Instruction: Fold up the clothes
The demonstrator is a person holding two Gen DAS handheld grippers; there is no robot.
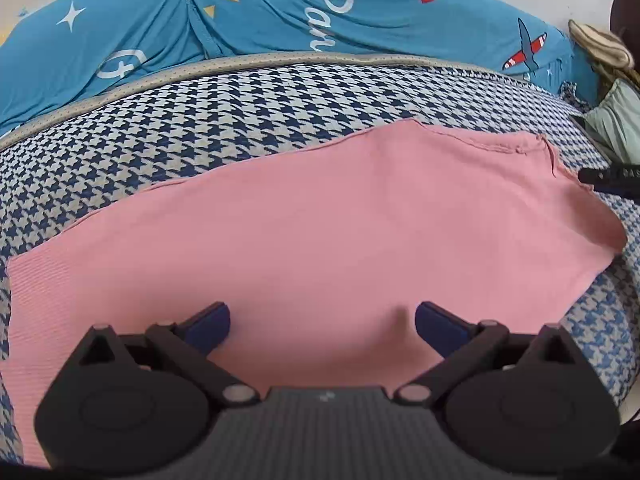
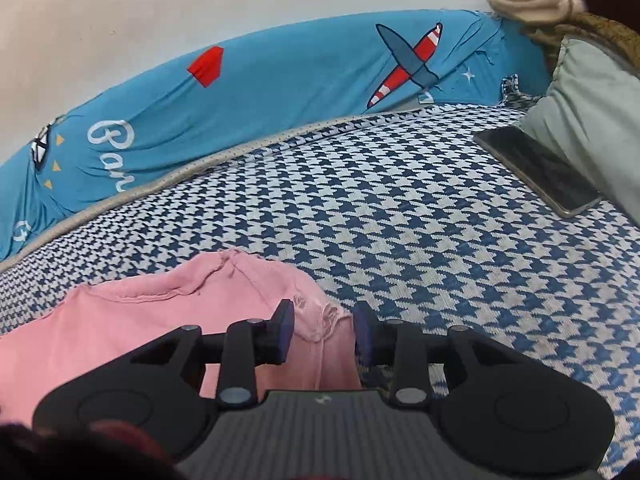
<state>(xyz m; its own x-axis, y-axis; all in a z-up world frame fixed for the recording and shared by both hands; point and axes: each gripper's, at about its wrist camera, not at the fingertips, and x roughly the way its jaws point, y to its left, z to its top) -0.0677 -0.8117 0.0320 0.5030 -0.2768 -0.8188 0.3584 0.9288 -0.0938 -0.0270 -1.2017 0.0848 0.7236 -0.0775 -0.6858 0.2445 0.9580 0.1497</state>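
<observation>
In the left wrist view, the left hand-held gripper [image 1: 322, 322] filled the bottom of the frame, its blue pads spread wide apart above the pink garment [image 1: 304, 236] and clamping nothing. The garment lay nearly flat across the middle of the frame on the houndstooth bed cover [image 1: 224, 108], its ribbed knit looking thin, light and limp; it would likely drape and slide rather than hold a crease, so a hem or corner seemed the surest hold.

In the right wrist view, the right hand-held gripper [image 2: 323, 334] sat at the bottom centre with its pads partly apart. The garment's frayed, stitched edge [image 2: 320, 320] lay between them, but neither pad appeared to press it. That rumpled corner looked the natural grasp point.

Further off, a phone [image 2: 536, 170] rested at the right, beside a pale green cushion [image 2: 592, 100], and a blue printed bolster [image 2: 260, 92] ran along the wall.
</observation>
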